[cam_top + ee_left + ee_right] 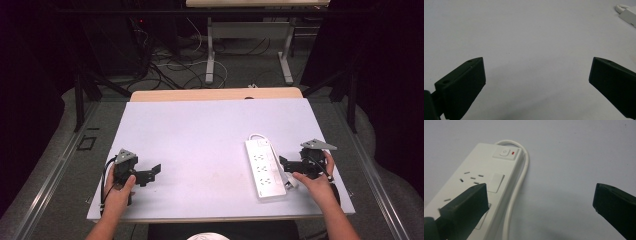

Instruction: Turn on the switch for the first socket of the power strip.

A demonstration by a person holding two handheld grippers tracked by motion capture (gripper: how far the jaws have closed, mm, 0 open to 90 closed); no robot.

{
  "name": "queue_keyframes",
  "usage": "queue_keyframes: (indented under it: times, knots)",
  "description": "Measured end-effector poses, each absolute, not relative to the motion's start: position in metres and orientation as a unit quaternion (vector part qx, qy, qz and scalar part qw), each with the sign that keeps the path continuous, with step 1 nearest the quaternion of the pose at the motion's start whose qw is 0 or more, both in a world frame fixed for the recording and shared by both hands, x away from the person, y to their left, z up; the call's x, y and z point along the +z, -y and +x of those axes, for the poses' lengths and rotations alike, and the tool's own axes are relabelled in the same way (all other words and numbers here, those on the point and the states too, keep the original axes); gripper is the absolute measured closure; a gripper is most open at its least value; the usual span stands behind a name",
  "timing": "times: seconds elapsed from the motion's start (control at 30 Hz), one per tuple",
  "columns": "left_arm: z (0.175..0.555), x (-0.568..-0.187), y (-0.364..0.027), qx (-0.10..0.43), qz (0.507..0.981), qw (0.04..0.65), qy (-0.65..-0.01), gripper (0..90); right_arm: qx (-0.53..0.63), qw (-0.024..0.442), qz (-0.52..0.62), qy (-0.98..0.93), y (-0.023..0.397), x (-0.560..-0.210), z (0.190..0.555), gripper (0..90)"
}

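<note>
Power strip (264, 169) is laid flat on the right half of the white table (200, 145), long side running away from the person, its white cord (517, 185) tucked along the right edge, probably so it's easy to reach. The right gripper (286, 164) is held just beside it with jaws spread wide, gripping nothing. The left gripper (152, 171) is parked well apart over bare tabletop, jaws wide too, likely just kept out of the way.

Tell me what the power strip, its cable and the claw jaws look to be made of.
Power strip: probably hard white plastic, smooth and slightly glossy, with moulded sockets and switch. Cable: white, likely rubbery or PVC sheath, judging by its smooth bend. Right claw jaws: matte black, blocky, probably plastic; can't be sure.
</note>
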State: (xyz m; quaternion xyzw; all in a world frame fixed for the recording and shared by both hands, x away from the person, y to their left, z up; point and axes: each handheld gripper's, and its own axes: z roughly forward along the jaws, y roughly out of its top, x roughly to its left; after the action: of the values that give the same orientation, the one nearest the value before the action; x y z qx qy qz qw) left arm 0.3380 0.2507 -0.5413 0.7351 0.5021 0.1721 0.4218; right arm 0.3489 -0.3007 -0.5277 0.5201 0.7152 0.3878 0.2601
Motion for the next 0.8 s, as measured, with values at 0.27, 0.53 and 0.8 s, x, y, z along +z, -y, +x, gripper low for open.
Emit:
queue_keyframes:
  times: [0.27, 0.53, 0.8]
  knots:
    - [0.338, -0.542, -0.251, 0.171, 0.735, 0.422, -0.502, 0.9, 0.415, 0.274, 0.504, -0.706, 0.291, -0.524, 0.343, 0.1]
    - [0.334, -0.541, -0.250, 0.175, 0.737, 0.421, -0.499, 0.9, 0.415, 0.266, 0.489, -0.720, 0.284, -0.526, 0.343, 0.1]
    - [0.331, -0.540, -0.252, 0.176, 0.738, 0.421, -0.498, 0.9, 0.424, 0.264, 0.474, -0.725, 0.277, -0.523, 0.342, 0.0]
